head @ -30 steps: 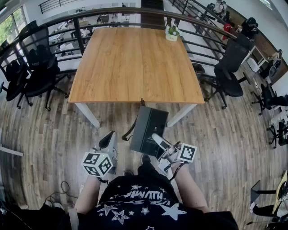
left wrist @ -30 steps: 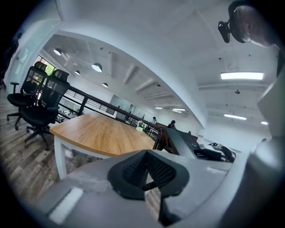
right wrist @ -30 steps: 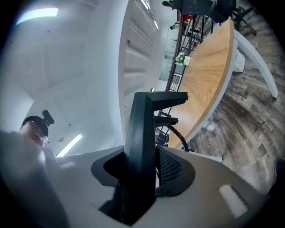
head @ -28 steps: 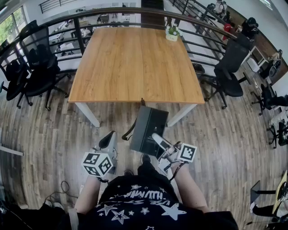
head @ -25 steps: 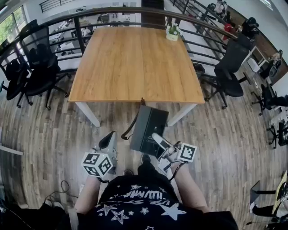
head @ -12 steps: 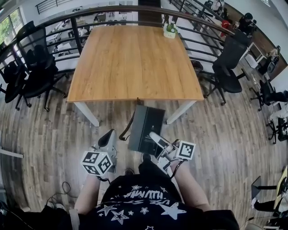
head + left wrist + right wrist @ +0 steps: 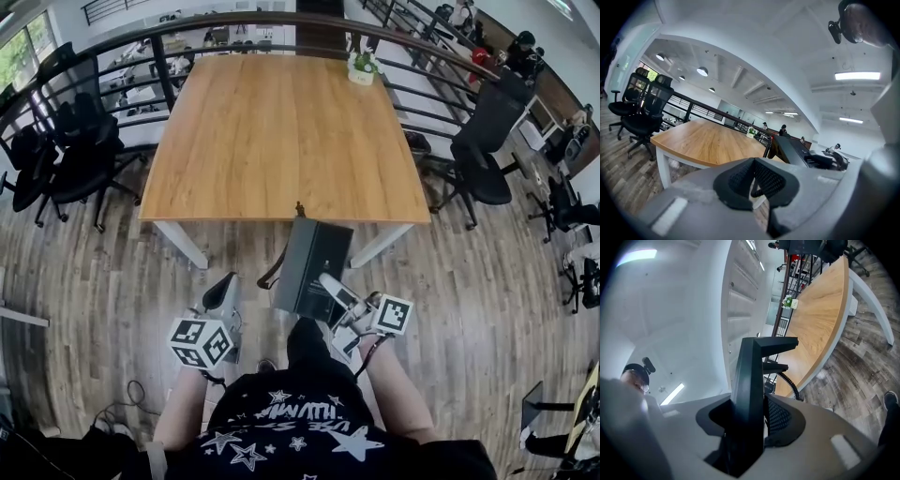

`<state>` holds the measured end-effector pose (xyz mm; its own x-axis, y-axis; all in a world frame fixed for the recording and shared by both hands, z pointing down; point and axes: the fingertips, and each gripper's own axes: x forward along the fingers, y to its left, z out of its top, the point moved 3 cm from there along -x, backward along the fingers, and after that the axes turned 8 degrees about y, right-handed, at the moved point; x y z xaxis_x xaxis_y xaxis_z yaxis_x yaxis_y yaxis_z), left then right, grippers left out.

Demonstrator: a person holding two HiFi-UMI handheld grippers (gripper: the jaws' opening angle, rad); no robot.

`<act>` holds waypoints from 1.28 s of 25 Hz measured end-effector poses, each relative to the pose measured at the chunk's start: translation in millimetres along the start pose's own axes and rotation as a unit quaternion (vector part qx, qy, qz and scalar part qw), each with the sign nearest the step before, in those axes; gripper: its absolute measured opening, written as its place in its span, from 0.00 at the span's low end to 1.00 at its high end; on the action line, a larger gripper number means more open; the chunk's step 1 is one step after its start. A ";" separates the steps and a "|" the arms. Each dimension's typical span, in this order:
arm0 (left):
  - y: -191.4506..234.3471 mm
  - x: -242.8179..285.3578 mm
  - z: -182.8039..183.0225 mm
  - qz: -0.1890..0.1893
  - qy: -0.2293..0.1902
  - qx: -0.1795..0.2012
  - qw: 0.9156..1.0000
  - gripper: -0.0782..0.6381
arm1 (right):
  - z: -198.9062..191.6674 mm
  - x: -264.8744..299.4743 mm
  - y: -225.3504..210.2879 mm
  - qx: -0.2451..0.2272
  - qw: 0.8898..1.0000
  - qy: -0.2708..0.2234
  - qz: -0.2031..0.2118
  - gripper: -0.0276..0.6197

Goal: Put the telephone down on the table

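Observation:
In the head view the black telephone hangs edge-up just short of the near edge of the wooden table, and its coiled cord dangles on its left. My right gripper is shut on the telephone's lower end. In the right gripper view the telephone stands as a dark slab between the pads, with the table beyond it. My left gripper is lower left of the telephone, shut and holding nothing. The left gripper view shows its pads together, with the telephone to the right.
A small potted plant stands at the table's far right corner. Black office chairs stand left and right of the table. A metal railing runs behind it. Wooden floor lies below the grippers.
Both grippers and the telephone have moved forward, so the telephone's top now reaches the table's near edge. The grip on the telephone is unchanged.

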<state>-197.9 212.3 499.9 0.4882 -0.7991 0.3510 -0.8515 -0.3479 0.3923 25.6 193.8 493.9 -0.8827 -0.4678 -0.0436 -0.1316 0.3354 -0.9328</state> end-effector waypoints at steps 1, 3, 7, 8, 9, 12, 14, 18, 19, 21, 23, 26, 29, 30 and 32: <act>2.6 5.0 3.0 0.004 -0.001 -0.002 1.000 0.11 | 6.8 3.2 -2.2 -0.003 1.000 0.003 0.004 0.32; 6.6 17.4 9.9 0.010 -0.003 -0.005 1.000 0.11 | 21.4 10.4 -7.1 -0.009 1.000 0.011 0.010 0.32; 7.8 46.9 26.2 0.015 -0.007 0.000 1.000 0.11 | 52.4 21.1 -21.3 -0.009 1.000 0.022 0.014 0.32; 8.2 54.9 30.5 0.016 -0.008 0.000 1.000 0.11 | 60.6 22.9 -25.0 -0.007 1.000 0.024 0.014 0.32; 9.1 63.4 34.7 0.018 -0.009 0.000 1.000 0.11 | 69.1 24.7 -28.7 -0.006 1.000 0.025 0.014 0.32; 12.5 91.2 46.3 0.022 -0.008 -0.001 1.000 0.11 | 97.6 30.2 -40.1 -0.008 0.999 0.029 0.016 0.32; 13.7 110.5 55.4 0.023 -0.006 0.000 1.000 0.11 | 118.0 33.9 -47.0 -0.009 0.999 0.030 0.018 0.32; 19.7 145.0 76.8 0.031 -0.011 0.000 0.999 0.11 | 155.7 40.2 -60.3 -0.008 0.999 0.030 0.020 0.32; 21.3 151.8 81.3 0.034 -0.013 -0.002 0.999 0.11 | 163.5 41.1 -64.3 -0.007 0.999 0.030 0.019 0.32; 22.9 162.7 87.2 0.037 -0.014 0.000 0.999 0.11 | 175.8 42.4 -71.5 -0.002 0.999 0.029 0.019 0.32; 22.6 174.9 91.6 0.041 -0.012 0.002 0.999 0.11 | 189.6 43.0 -77.0 0.000 0.999 0.031 0.023 0.32; 21.0 198.2 100.1 0.049 -0.011 -0.002 0.999 0.11 | 216.1 45.4 -86.2 -0.004 0.999 0.041 0.025 0.32; 18.8 221.5 109.3 0.055 -0.014 -0.003 0.998 0.11 | 241.1 49.6 -96.5 -0.004 0.998 0.050 0.029 0.32; 18.0 229.4 112.0 0.057 -0.015 -0.003 0.998 0.11 | 249.2 50.4 -100.4 -0.004 0.998 0.052 0.029 0.32; 17.2 244.1 116.3 0.062 -0.016 -0.006 0.998 0.11 | 263.7 52.3 -108.0 -0.003 0.998 0.056 0.030 0.32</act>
<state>-115.6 -45.8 493.5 0.3723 -0.8514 0.3696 -0.9027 -0.2395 0.3575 112.6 -82.6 498.0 -0.9339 -0.3526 -0.0598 -0.0784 0.3650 -0.9277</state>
